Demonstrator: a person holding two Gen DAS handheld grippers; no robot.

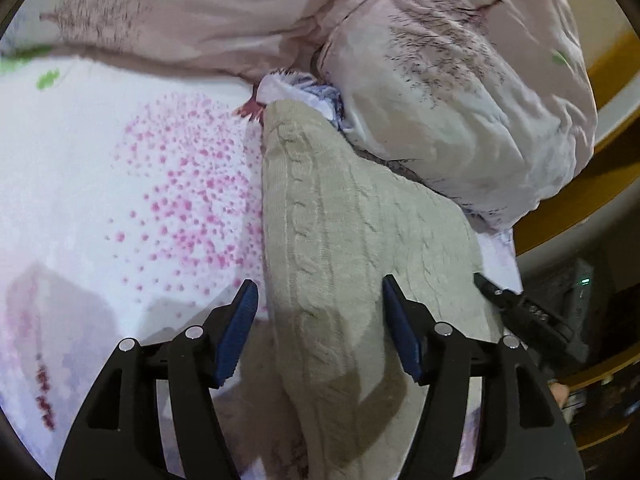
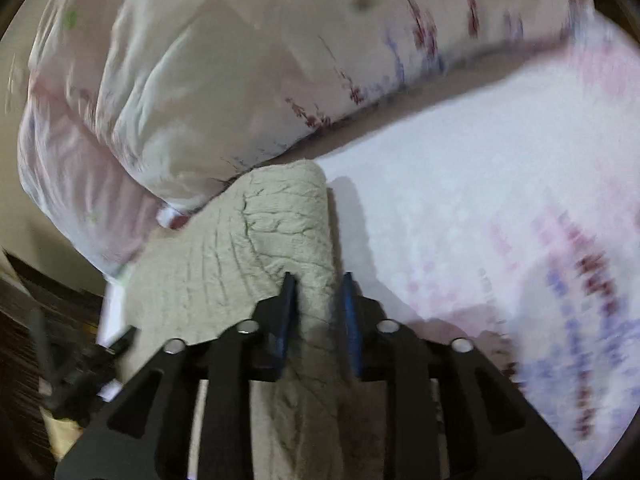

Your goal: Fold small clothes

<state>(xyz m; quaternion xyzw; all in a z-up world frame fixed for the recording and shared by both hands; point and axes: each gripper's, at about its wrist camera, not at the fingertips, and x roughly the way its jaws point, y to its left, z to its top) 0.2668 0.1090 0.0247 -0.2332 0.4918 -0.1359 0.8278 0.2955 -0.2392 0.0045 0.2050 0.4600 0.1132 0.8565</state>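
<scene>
A beige cable-knit sweater (image 1: 340, 240) lies folded into a long strip on the flowered bedsheet (image 1: 120, 184). My left gripper (image 1: 318, 292) is open, its blue-padded fingers (image 1: 240, 332) astride the near part of the strip, just above it. In the right wrist view the sweater (image 2: 280, 232) bunches up against the quilt. My right gripper (image 2: 318, 280) is narrowly closed on a raised fold of the sweater between its blue pads (image 2: 286, 320).
A bulky pink flowered quilt (image 1: 460, 92) is heaped along the far side and right, touching the sweater's far end; it also fills the top of the right wrist view (image 2: 200, 80). The bed's edge and a wooden frame (image 1: 580, 208) lie at the right.
</scene>
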